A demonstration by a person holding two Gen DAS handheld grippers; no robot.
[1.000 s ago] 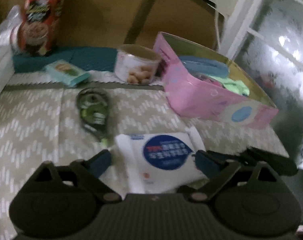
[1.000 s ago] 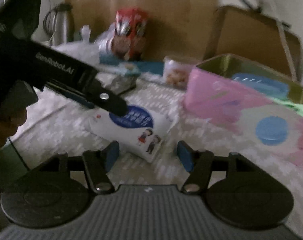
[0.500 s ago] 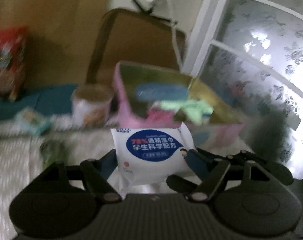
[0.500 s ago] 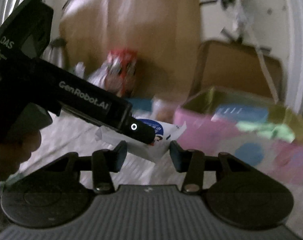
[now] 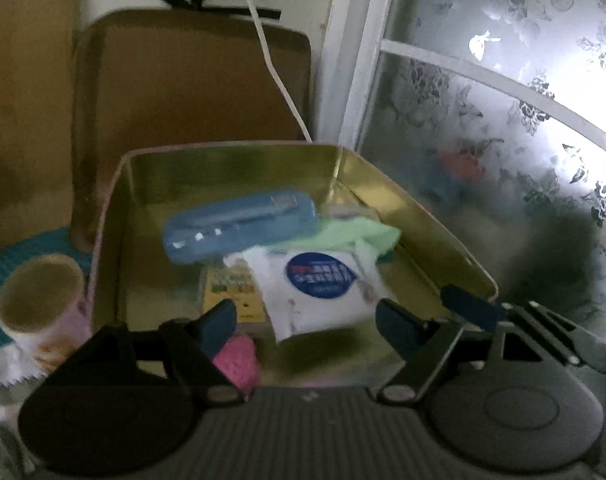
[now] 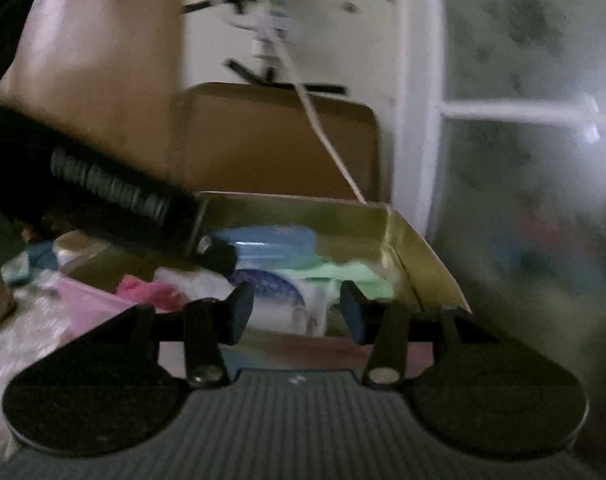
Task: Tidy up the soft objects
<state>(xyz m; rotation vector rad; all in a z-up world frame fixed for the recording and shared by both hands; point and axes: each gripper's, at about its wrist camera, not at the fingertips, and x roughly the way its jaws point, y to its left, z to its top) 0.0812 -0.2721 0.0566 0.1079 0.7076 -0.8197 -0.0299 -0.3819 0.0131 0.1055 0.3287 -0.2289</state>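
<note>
I hold the left gripper over the tin box; its jaws are opening, pads clear of the wipes pack lying inside. The right gripper stands apart, empty. I withdraw both straight back, avoiding the rim.

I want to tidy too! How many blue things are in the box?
1: a blue case lies at the back of the box, beside green cloth. Others may be hidden underneath.

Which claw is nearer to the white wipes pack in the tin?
Left. The left claw hangs open just over the white wipes pack, its jaws opening, while the right claw waits at the tin's near edge.
</note>
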